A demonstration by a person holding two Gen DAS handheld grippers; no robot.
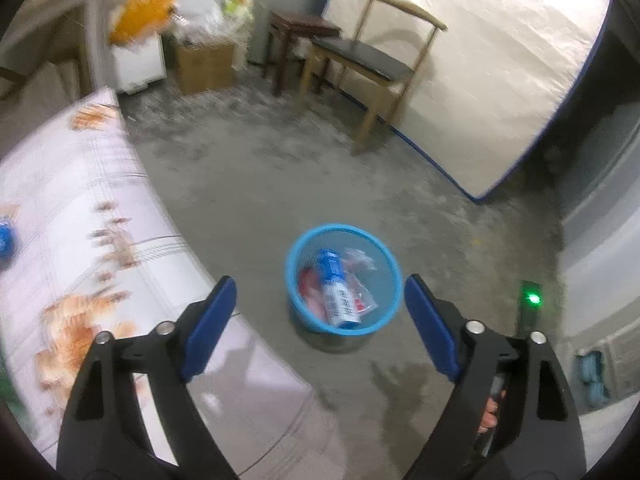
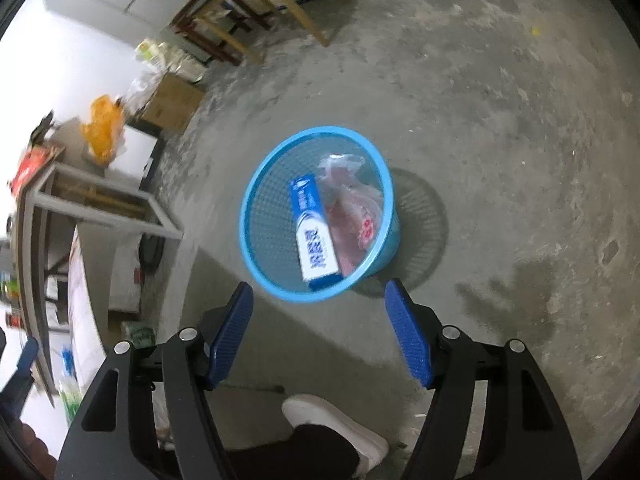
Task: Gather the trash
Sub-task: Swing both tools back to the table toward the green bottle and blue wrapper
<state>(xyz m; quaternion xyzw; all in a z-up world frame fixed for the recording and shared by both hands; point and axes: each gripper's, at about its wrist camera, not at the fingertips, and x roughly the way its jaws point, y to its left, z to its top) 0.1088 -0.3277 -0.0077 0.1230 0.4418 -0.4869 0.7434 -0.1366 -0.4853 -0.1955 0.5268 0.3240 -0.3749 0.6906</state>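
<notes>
Both grippers are seen empty. The left gripper (image 1: 316,300) has its fingers spread wide, nothing between them; the right gripper (image 2: 318,306) likewise wide, nothing held. Both are hung above the blue mesh basket (image 1: 294,280), which stands on the concrete floor (image 1: 248,184) just right of the bed (image 1: 80,200).

Trash already collected is seen inside the basket: a blue-and-white carton (image 2: 314,232) lying flat and a crumpled clear wrapper with pink print (image 2: 354,208) beside it, touching. A small blue item (image 1: 5,240) is seen at the far-left edge of the bed, cut off by the frame; judged possibly the next piece of trash, but it cannot be identified.

Risks, as judged: the basket is light and low, so it could be tipped or pushed if a finger is lowered onto its rim. The person's white shoe (image 2: 332,424) is near the basket in the right wrist view and could knock it. Thin wrappers could slip from flat fingers or miss the basket if released off-centre.

Hard to make out: the left parts of both views are motion-blurred; the orange bag (image 1: 146,10) and the clutter on the desk (image 2: 100,208) cannot be read. The green light (image 1: 533,300) at right belongs to an unidentified device. The basket's floor is partly hidden by the carton.
</notes>
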